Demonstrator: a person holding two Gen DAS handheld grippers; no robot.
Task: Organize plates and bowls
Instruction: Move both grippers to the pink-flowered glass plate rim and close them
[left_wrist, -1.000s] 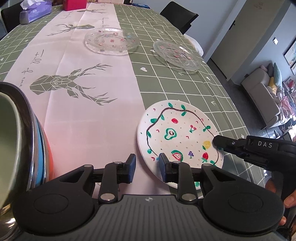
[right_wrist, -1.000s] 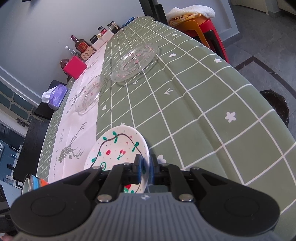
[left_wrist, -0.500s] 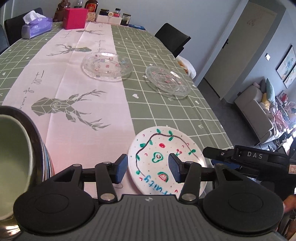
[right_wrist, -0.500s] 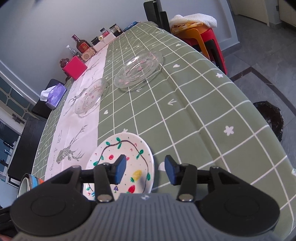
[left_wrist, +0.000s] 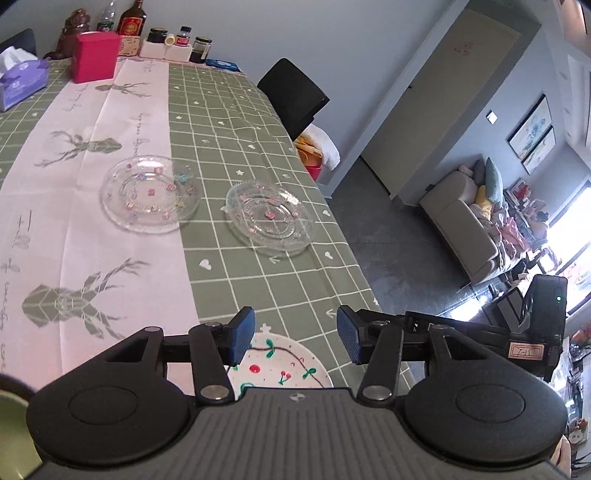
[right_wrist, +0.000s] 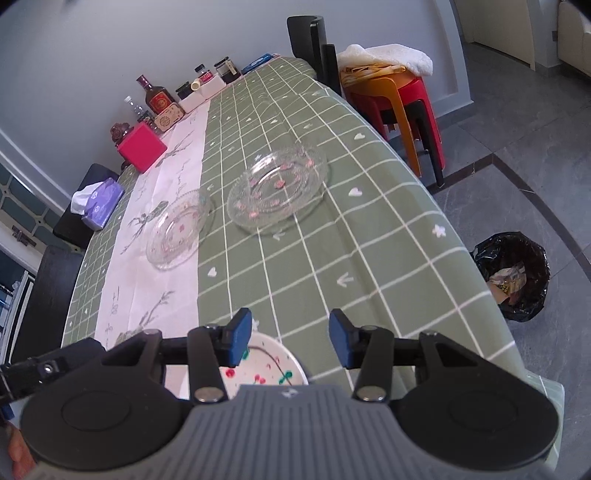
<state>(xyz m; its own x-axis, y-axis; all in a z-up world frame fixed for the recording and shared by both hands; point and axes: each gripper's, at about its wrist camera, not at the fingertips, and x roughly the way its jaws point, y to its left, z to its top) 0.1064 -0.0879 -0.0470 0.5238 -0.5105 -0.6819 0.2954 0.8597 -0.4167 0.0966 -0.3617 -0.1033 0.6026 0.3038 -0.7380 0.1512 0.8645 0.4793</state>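
A white painted plate (left_wrist: 284, 365) lies on the green tablecloth near the table's front edge, just below both grippers; it also shows in the right wrist view (right_wrist: 266, 365). My left gripper (left_wrist: 295, 338) is open and empty above it. My right gripper (right_wrist: 290, 336) is open and empty above the plate's right side. Two clear glass plates lie farther up the table: one on the pink runner (left_wrist: 151, 194) (right_wrist: 179, 229), one on the green cloth (left_wrist: 271, 218) (right_wrist: 277, 192). A green bowl's rim (left_wrist: 11, 417) shows at lower left.
A red box (left_wrist: 94, 61), a purple tissue box (left_wrist: 22, 79), bottles and jars (left_wrist: 177, 42) stand at the far end. A black chair (left_wrist: 293, 98) and stacked stools (right_wrist: 399, 96) stand beside the table's right edge. A bin with a black bag (right_wrist: 513, 275) is on the floor.
The right gripper let go of the white plate and opened wide. The left gripper opened wider too. Both pulled back and tilted up, so the plate now sits low in both views.
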